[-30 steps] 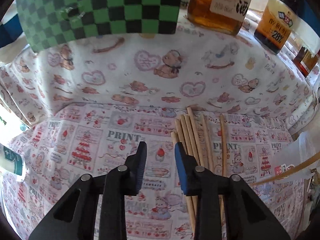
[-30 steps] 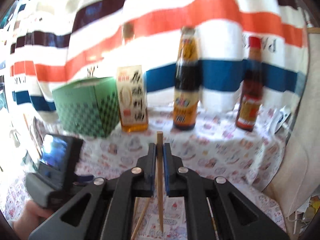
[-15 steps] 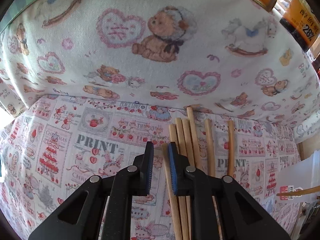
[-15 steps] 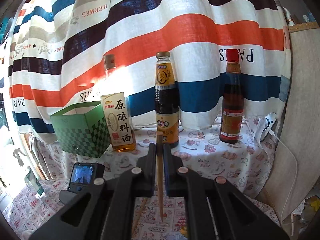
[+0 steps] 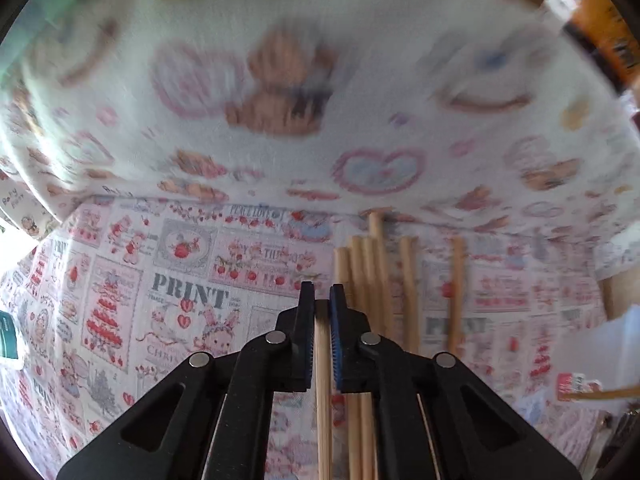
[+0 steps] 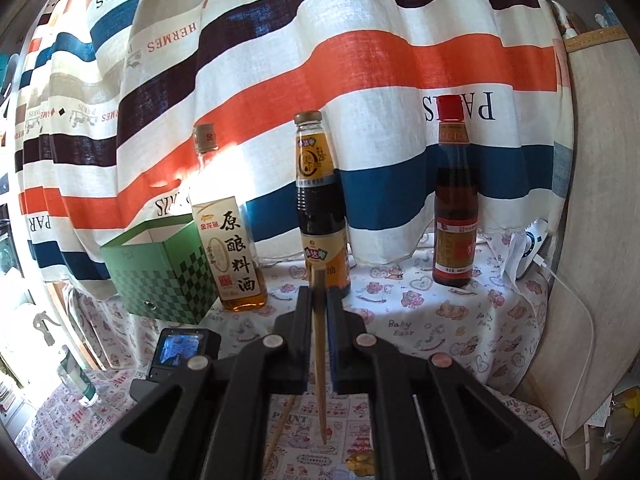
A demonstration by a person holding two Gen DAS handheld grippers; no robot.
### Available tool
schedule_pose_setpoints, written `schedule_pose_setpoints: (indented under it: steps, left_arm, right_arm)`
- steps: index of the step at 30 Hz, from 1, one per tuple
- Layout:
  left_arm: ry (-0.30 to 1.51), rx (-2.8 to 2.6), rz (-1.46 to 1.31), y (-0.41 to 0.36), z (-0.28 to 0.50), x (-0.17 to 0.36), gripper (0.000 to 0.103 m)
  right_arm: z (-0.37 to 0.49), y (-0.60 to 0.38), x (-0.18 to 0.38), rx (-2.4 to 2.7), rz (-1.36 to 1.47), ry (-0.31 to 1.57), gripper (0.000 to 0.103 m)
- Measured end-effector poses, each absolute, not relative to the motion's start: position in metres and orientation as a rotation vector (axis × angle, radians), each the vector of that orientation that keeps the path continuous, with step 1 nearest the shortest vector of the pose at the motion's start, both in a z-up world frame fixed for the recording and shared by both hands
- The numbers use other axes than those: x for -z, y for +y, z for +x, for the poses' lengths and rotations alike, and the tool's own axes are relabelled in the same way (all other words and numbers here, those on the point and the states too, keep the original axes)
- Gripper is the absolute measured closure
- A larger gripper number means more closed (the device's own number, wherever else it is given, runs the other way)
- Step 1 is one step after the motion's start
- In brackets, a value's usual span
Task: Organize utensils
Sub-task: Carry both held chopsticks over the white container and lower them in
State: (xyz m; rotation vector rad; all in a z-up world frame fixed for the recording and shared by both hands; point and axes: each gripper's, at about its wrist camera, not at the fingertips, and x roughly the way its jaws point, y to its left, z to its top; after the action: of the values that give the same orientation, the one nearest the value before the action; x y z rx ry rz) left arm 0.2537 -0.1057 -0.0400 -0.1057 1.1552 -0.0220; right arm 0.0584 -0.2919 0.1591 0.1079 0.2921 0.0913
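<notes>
Several wooden chopsticks lie side by side on the printed tablecloth in the left wrist view. My left gripper is down at the cloth, shut on the leftmost chopstick, which runs between its blue pads. My right gripper is raised and shut on another chopstick, held upright with its thick end up. A green checkered box with an open top stands at the back left. The left gripper's camera body shows low at the left in the right wrist view.
Three sauce bottles stand at the back: a rice wine bottle, a dark sauce bottle and a red-capped bottle. A striped curtain hangs behind. A small green bottle stands at the left. A white charger and cable lie at the right.
My left gripper has dropped closer to the cloth and closed from open onto the leftmost chopstick. My right gripper has risen with its chopstick still held.
</notes>
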Motion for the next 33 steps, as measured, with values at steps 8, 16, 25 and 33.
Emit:
schedule_pose_setpoints:
  steps: [8, 16, 25, 33]
  left_arm:
    - [0.843, 0.156, -0.113, -0.111, 0.19, -0.079, 0.097]
    - [0.589, 0.17, -0.047, -0.114, 0.113, -0.167, 0.097]
    - [0.315, 0.287, -0.1, -0.119, 0.065, -0.213, 0.097]
    - [0.213, 0.392, -0.197, -0.14, 0.053, -0.229, 0.097]
  right_arm:
    - [0.052, -0.287, -0.162, -0.12, 0.099, 0.278, 0.097]
    - [0.037, -0.298, -0.173, -0.116, 0.112, 0.232, 0.097]
    - [0.01, -0.337, -0.19, -0.114, 0.168, 0.067, 0.097]
    - [0.004, -0.377, -0.196, -0.014, 0.224, 0.042, 0.097]
